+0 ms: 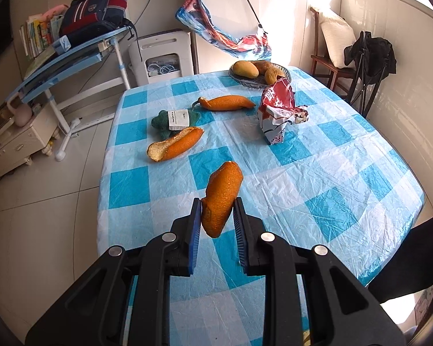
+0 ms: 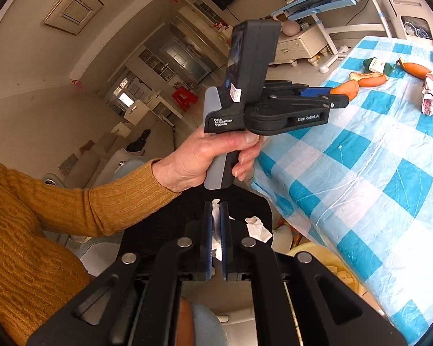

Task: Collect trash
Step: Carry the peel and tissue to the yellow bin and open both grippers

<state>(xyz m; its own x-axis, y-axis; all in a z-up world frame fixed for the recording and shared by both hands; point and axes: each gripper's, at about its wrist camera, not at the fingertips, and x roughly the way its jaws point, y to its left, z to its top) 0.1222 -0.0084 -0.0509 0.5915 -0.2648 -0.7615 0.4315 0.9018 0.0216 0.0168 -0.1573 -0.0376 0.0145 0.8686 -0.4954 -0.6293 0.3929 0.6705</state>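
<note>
While both tools are loaded, the scene reads thus:
Left hand-held gripper (image 1: 216, 216): pads pinch an orange peel (image 1: 222, 197), lifted above the checked tabletop (image 1: 332, 178).
Right hand-held gripper (image 2: 215, 230): pressed together on a white tissue (image 2: 216, 225) (beside the tabletop's edge, over a dark bag).
Left hand (image 2: 199, 161): grips its tool's handle.
Trash on the tabletop: two more peels (image 1: 174, 145) and a red wrapper (image 1: 277, 112), well beyond the left tool.

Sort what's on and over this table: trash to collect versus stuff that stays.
Trash: orange peel held in the left gripper; white tissue clamped in the right gripper; two more peels; red wrapper.

Stays: bread basket; green plush toy; checked tablecloth.
</note>
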